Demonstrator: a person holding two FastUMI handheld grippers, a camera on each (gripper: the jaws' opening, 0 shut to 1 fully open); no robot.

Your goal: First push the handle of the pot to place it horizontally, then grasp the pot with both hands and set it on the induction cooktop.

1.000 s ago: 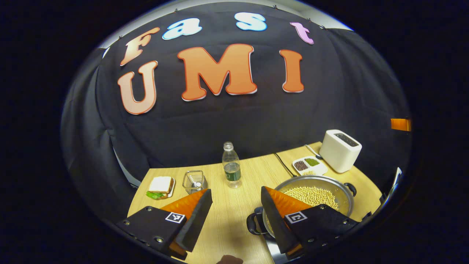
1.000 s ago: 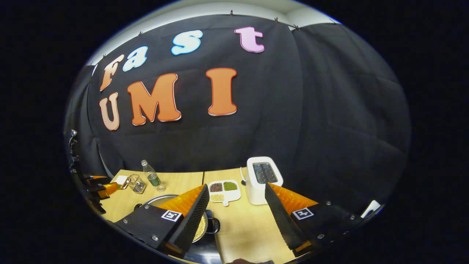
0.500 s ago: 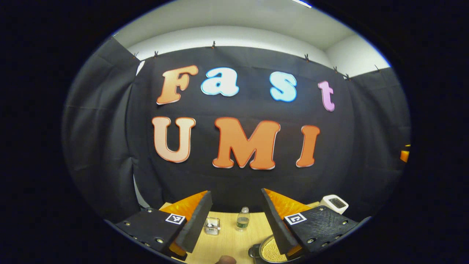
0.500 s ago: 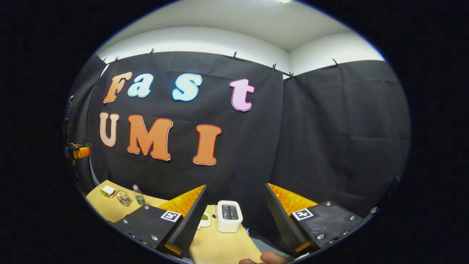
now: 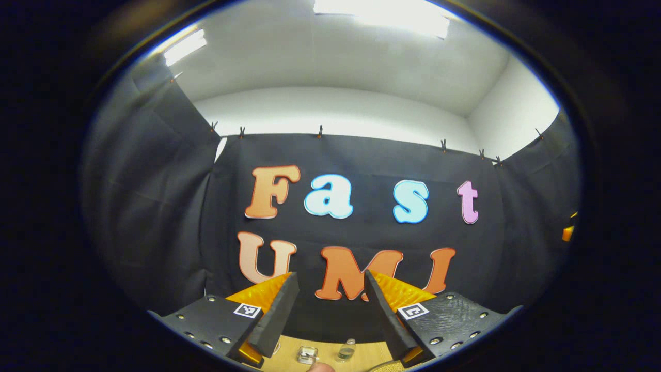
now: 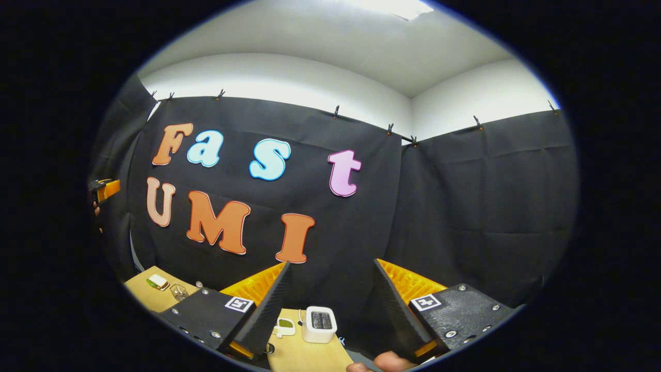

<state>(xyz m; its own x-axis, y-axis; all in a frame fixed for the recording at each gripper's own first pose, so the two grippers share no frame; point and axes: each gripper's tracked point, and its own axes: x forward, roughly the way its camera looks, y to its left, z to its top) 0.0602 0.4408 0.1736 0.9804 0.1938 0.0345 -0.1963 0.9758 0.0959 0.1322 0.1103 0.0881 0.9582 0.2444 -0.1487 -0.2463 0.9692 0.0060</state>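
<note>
Both grippers are raised and tilted up toward the booth wall and ceiling. My left gripper (image 5: pixel 330 276) is open with nothing between its fingers. Below it, at the bottom edge of the left gripper view, a thin sliver of the pot's rim (image 5: pixel 384 367) peeks out beside the right finger. My right gripper (image 6: pixel 332 264) is also open and empty, high above the wooden table (image 6: pixel 304 356). The left gripper (image 6: pixel 105 190) appears far off at the left edge of the right gripper view. The induction cooktop is hidden.
A white toaster (image 6: pixel 320 324) and a divided dish (image 6: pixel 284 326) stand on the table between the right fingers. A sandwich (image 6: pixel 157 281) and a glass container (image 6: pixel 179 292) sit at the far left. A plastic bottle (image 5: pixel 347 351) stands beside a glass container (image 5: pixel 307 354).
Both grippers have lifted and tilted upward, away from the pot. The table and pot have slid down to the bottom edge of each view. Both stayed open.
</note>
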